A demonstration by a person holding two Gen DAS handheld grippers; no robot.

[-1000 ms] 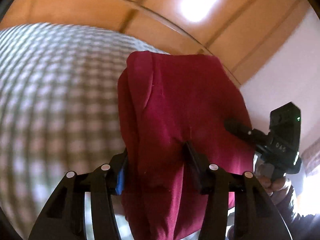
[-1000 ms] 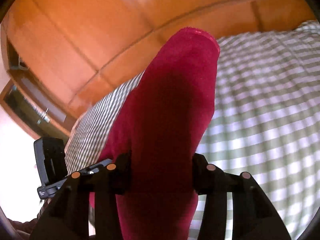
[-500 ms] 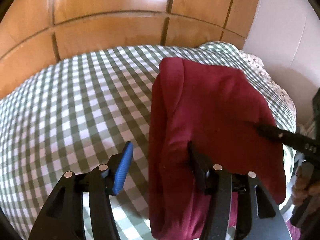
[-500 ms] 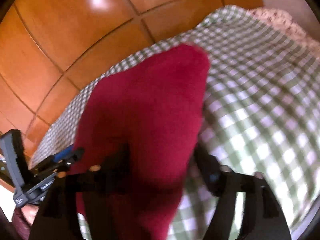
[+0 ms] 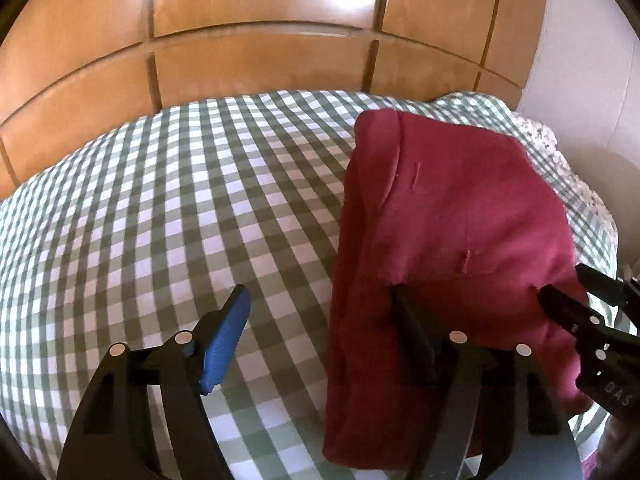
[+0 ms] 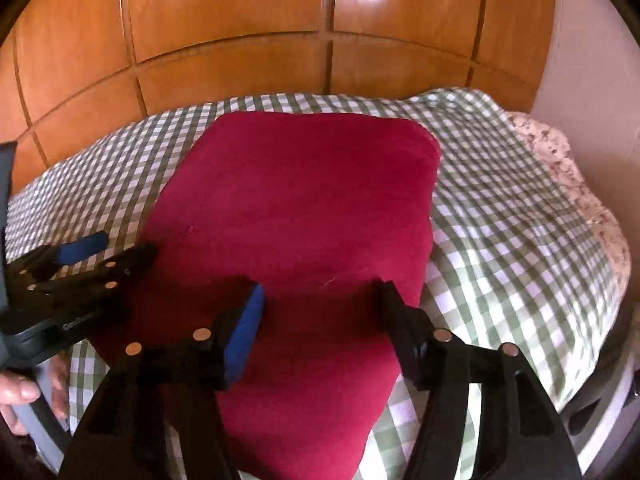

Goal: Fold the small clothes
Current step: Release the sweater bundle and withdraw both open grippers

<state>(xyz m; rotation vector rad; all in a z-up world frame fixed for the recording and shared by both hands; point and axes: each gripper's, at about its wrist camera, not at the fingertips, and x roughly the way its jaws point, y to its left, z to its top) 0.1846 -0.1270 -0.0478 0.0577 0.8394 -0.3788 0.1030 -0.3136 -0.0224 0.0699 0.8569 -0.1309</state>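
Note:
A dark red folded garment [image 5: 460, 220] [image 6: 304, 200] lies flat on the green-and-white checked bedspread [image 5: 160, 220] [image 6: 500, 220]. My left gripper [image 5: 320, 320] is at its near left corner with jaws opening. Its blue-padded finger is over bare bedspread, its other finger is on top of the cloth, and the garment's left edge runs between them unpinched. My right gripper [image 6: 320, 308] hovers over the near edge with jaws closing. Red cloth lies below the gap, and neither pad presses it. Each gripper shows in the other's view: right gripper [image 5: 576, 288], left gripper [image 6: 108, 252].
Glossy wooden panels [image 5: 260, 60] [image 6: 240, 60] rise behind the bed. A floral cloth [image 5: 568, 168] [image 6: 560, 160] edges the bed's right side beside a white wall [image 5: 592, 60]. A person's hand [image 6: 16, 392] grips the left tool's handle. Open bedspread stretches left of the garment.
A second ago both grippers held the red garment up, pinched. It now lies on the bed, both grips are released, and the left jaws stand wider.

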